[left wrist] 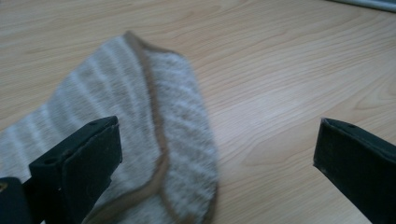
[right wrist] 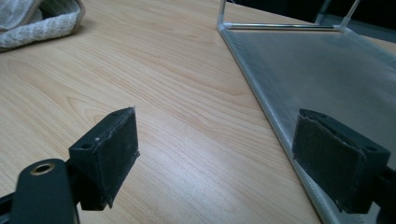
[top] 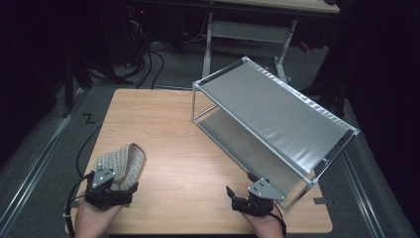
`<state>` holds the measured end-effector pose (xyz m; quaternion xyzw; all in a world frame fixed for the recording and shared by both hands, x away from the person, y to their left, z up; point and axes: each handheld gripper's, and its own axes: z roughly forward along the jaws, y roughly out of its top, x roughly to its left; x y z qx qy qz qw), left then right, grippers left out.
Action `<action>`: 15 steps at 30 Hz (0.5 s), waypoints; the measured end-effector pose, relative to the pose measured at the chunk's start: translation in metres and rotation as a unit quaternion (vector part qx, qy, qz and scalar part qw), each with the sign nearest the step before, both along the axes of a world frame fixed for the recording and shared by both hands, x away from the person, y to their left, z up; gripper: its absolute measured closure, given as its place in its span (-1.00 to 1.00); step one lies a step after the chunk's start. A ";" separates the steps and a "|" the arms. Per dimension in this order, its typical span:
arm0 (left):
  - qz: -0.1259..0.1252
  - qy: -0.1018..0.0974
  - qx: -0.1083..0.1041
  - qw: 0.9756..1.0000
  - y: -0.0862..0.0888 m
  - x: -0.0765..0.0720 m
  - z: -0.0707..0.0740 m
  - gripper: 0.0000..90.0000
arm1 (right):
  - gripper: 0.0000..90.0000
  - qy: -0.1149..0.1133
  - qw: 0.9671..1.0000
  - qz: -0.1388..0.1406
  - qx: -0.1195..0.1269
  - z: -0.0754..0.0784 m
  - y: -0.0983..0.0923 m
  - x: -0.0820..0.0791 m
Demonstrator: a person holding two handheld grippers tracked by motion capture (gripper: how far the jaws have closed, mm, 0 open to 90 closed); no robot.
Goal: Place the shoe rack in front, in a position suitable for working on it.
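Observation:
A folded grey-and-white striped towel [top: 123, 159] with a tan border lies near the table's front left corner. My left gripper [top: 113, 181] rests at its near end. In the left gripper view that gripper [left wrist: 217, 128] is open wide, its left jaw over the towel [left wrist: 140, 112] and its right jaw over bare wood. A silver two-tier metal rack [top: 277, 114] stands at an angle on the right half of the table. My right gripper [top: 249, 191] hovers open at the rack's near corner. In the right gripper view it [right wrist: 217, 116] holds nothing, and its right jaw sits over the rack's lower shelf [right wrist: 317, 70].
The wooden table [top: 168, 129] has bare surface between the towel and the rack. The towel's edge [right wrist: 42, 18] shows far off in the right gripper view. Beyond the table are dark floor, cables [top: 148, 64] and another desk's legs [top: 208, 44].

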<state>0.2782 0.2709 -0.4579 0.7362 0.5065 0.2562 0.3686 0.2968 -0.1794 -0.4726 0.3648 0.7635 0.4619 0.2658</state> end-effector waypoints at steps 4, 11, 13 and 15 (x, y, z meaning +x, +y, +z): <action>0.045 0.004 -0.003 0.999 0.023 -0.003 -0.001 -0.88 | -0.67 -0.004 1.000 0.006 0.006 0.001 0.003 0.001; 0.069 0.043 -0.001 0.997 0.024 0.001 -0.018 -0.79 | -0.67 0.006 1.000 0.017 0.007 -0.003 0.002 0.003; 0.067 0.057 0.001 0.996 0.021 0.004 -0.022 -0.78 | -0.67 0.005 1.000 0.011 0.012 -0.001 -0.001 0.002; 0.070 0.074 0.010 0.995 0.019 0.009 -0.026 -0.65 | -0.67 0.005 1.000 0.007 0.018 0.000 -0.003 0.002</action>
